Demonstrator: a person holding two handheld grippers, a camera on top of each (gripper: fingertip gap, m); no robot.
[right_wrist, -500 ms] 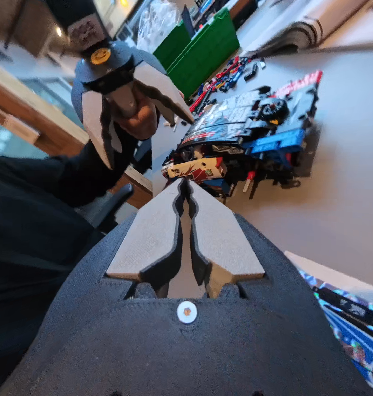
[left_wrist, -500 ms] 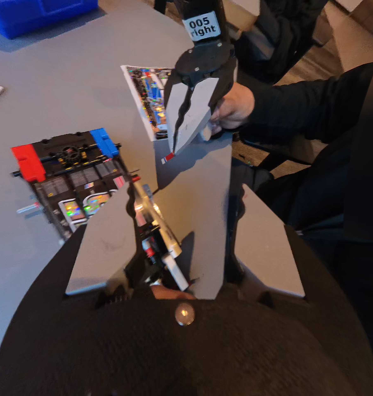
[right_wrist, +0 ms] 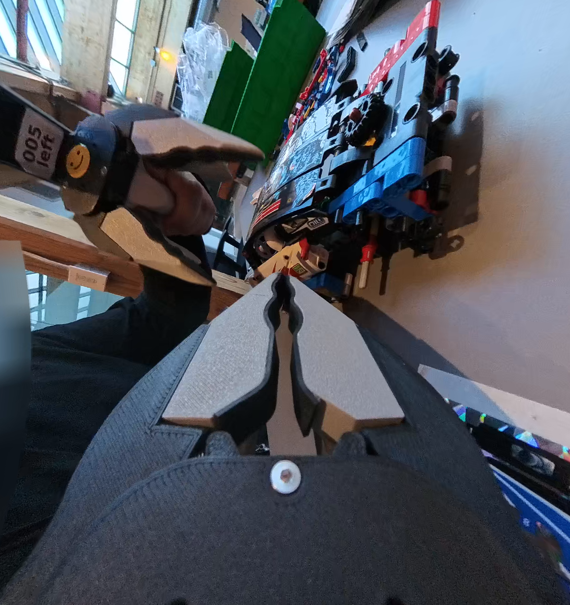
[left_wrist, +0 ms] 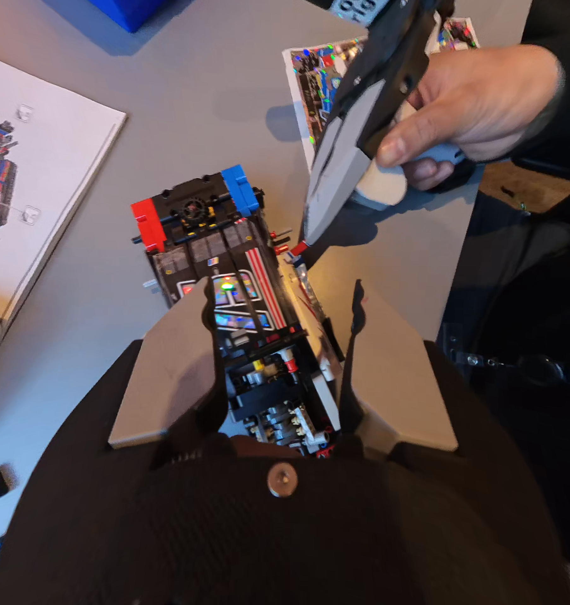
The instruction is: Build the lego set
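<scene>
Matte grey table point(left_wrist: 185, 82) under blocky, studded lego model point(left_wrist: 218, 262), glossy holographic stickers.

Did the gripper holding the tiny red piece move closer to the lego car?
Yes. The right gripper, shut on a small red piece, now sits beside the black lego model, nearer its side pins.

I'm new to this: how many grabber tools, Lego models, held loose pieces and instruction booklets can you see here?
Grippers: 2 (left gripper, right gripper)
Lego model: 1
Red piece pinched by the right gripper: 1
Instruction booklet: 1
Total: 5
</scene>
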